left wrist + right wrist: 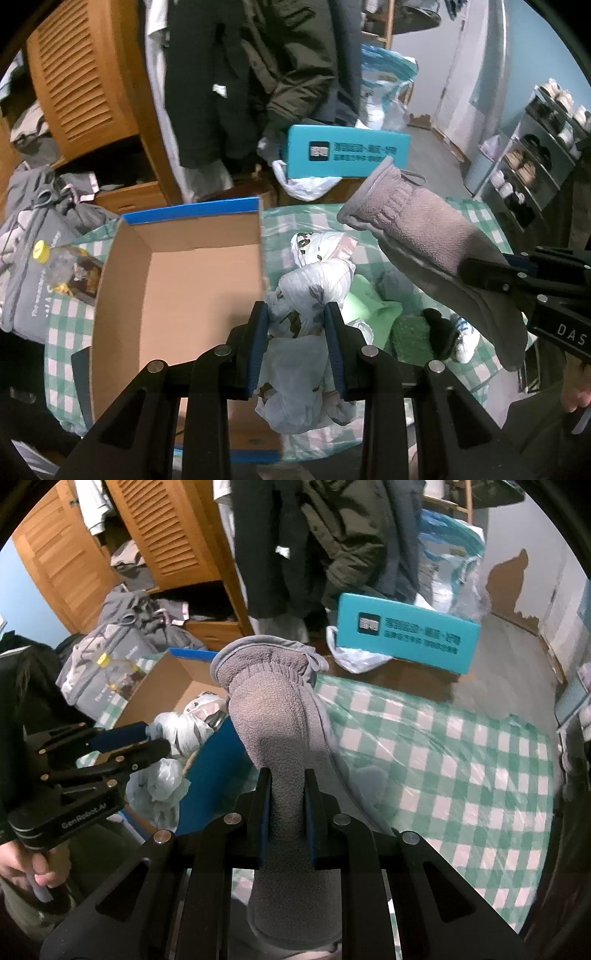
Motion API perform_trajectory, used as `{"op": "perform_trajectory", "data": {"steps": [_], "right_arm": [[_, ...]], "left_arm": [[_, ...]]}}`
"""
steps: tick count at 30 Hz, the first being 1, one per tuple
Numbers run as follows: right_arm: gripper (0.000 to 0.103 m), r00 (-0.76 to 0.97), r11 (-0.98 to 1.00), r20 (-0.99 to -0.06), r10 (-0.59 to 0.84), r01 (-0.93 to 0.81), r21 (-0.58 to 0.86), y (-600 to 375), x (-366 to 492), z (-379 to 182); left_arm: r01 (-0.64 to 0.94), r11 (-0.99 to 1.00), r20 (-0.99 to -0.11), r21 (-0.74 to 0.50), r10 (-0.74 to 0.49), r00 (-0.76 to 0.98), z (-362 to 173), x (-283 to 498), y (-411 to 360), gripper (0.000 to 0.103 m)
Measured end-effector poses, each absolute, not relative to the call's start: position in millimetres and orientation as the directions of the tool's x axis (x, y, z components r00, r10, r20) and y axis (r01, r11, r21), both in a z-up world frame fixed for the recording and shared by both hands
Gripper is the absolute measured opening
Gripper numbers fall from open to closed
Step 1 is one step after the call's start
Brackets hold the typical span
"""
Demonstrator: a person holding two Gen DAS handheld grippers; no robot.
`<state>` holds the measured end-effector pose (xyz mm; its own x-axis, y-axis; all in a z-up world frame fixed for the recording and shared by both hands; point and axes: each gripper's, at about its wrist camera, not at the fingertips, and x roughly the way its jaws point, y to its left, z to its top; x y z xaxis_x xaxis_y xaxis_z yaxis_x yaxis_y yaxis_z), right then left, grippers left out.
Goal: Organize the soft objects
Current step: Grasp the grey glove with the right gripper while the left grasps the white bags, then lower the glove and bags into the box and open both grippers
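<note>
The lower end of the long grey fleece mitten point(275, 716) is running out of sight beneath the right gripper point(287, 775), whose fingers are clenching its middle; its long axis is pointing away from the camera, gathered cuff farthest, over the green-and-white checked cloth point(443, 760). The left gripper point(295, 314) is pinching a crumpled pale plastic bag bundle point(306, 295) just beside the open brown cardboard box with blue edging point(177, 280), its printed pattern hard to make out.

Open cardboard box point(177, 280) on checked cloth point(461, 757), knotted bags point(310, 295) just right of it — teal box point(347, 155) behind.
</note>
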<state>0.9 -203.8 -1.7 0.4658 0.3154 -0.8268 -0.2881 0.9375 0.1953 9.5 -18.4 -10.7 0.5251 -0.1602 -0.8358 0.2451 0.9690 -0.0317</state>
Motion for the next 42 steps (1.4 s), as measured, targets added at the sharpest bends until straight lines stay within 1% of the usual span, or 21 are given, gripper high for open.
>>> {"op": "perform_trajectory", "data": {"steps": [8, 25, 35, 42], "right_arm": [[0.015, 0.452, 0.922, -0.825, 0.34, -0.332, 0.198, -168, 13, 2], [0.015, 0.409, 0.887, -0.832, 0.376, -0.419, 0.195, -84, 33, 6], [0.015, 0.333, 0.866, -0.861, 0.385, -0.452, 0.213, -28, 48, -16], [0.015, 0.29, 0.857, -0.887, 0.36, -0.477, 0.192, 2, 53, -38]], "left_arm": [[0.185, 0.982, -0.825, -0.034, -0.131, 0.55, -6, 11, 17, 0.031], [0.043, 0.999, -0.825, -0.024, -0.044, 0.563, -14, 13, 93, 0.031], [-0.023, 0.999, -0.851, -0.024, -0.008, 0.525, -38, 20, 128, 0.031], [-0.047, 0.999, -0.872, 0.005, 0.027, 0.488, -55, 22, 139, 0.031]]}}
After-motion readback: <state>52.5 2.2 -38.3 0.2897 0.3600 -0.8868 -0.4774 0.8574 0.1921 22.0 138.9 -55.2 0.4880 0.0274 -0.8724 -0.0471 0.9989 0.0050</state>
